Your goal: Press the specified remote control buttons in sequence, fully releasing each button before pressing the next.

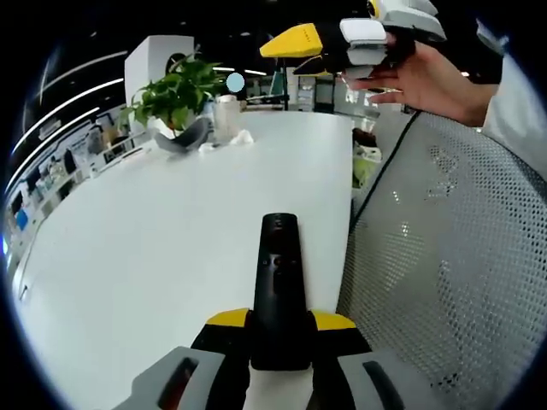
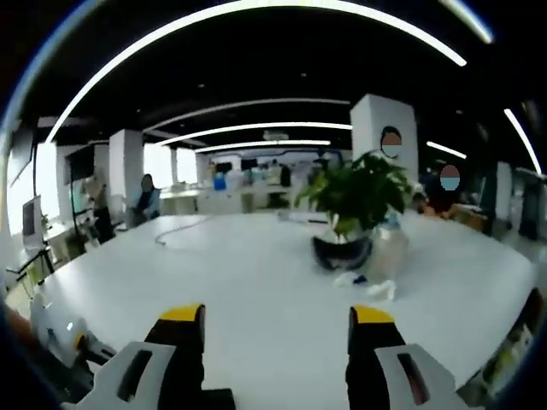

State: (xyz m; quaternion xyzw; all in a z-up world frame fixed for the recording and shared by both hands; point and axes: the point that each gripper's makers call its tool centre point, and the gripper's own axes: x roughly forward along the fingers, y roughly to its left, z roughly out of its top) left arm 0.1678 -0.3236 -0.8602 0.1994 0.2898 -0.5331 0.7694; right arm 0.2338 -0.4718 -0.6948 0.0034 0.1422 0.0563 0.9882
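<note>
Presently the left hand-held gripper (image 1: 279, 329) pinches the black remote control (image 1: 278, 290) upright above the white surface (image 1: 171, 248). Its right counterpart (image 2: 278, 329) stands spread and empty, facing a potted plant (image 2: 352, 205) on that surface.

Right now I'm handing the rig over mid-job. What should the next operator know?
Left gripper: shut on the black remote, held over the white table, buttons facing up.
Right gripper: open, empty, raised above the table and away from the remote; seen from the left gripper view it sits high in a hand.
Potted plant stands at the far end of the table.
Done: remote is secured.
Left: no press is under way; whether any buttons were pressed can't be told.
</note>
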